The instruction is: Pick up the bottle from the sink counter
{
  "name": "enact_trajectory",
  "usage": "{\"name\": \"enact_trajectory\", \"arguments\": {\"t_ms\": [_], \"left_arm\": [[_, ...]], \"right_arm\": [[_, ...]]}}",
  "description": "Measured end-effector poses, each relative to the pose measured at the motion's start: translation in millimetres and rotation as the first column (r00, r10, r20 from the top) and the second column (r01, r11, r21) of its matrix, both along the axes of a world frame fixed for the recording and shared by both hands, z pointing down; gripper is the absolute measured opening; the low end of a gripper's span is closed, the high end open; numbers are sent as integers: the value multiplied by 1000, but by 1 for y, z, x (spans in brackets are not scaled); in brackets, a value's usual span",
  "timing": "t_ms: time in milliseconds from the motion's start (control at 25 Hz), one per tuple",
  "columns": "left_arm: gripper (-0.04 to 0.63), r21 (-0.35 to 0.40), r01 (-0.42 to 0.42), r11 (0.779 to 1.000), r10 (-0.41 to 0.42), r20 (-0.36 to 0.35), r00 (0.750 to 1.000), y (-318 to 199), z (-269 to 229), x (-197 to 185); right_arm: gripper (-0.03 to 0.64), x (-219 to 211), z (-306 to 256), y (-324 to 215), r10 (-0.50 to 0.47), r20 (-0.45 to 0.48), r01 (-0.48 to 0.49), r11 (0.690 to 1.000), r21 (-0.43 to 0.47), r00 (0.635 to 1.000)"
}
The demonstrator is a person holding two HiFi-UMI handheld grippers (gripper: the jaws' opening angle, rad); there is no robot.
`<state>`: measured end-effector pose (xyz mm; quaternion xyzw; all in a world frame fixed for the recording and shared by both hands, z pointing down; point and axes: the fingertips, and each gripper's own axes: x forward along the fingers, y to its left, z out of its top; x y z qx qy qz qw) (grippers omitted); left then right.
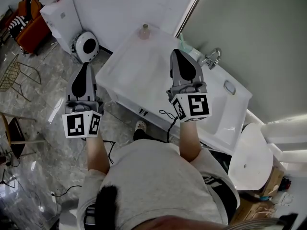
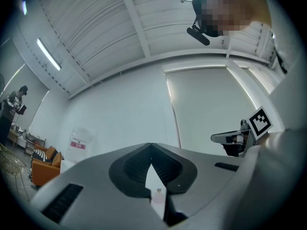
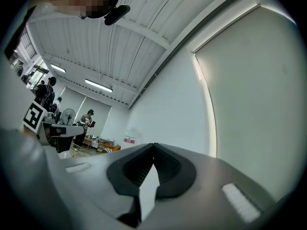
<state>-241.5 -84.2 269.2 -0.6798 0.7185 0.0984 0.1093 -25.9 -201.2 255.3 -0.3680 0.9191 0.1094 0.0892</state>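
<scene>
A small pale pink bottle point(image 1: 145, 31) stands upright at the far corner of the white sink counter point(image 1: 139, 75). My right gripper point(image 1: 176, 51) hangs over the counter, short of the bottle and to its right, jaws shut with nothing in them. My left gripper point(image 1: 86, 65) is off the counter's left side, above the floor, also shut and empty. In the left gripper view the tips point(image 2: 151, 146) meet, and the bottle point(image 2: 159, 194) shows small in the slit below them. The right gripper view shows its tips point(image 3: 154, 145) together against a bare wall.
A chrome faucet point(image 1: 212, 57) and the basin point(image 1: 225, 109) lie right of my right gripper. A round white stool point(image 1: 249, 157) stands at the right. On the marble floor to the left are a round white appliance point(image 1: 86, 46), a white cabinet point(image 1: 62, 16) and an orange seat point(image 1: 29, 13).
</scene>
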Motion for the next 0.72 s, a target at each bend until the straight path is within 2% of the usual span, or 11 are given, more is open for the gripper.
{"name": "enact_trajectory", "arguments": {"t_ms": [360,720], "left_arm": [[8,6,16,1000,-16,22,1000,-66,-7,-17],[8,-27,-22,999,24,42,999,-123,1,-8]], "right_arm": [[11,-25,-9,-73,-30,11,30,999,10,999],[11,-38,23,-129,-30,2,30,999,-42,1000]]}}
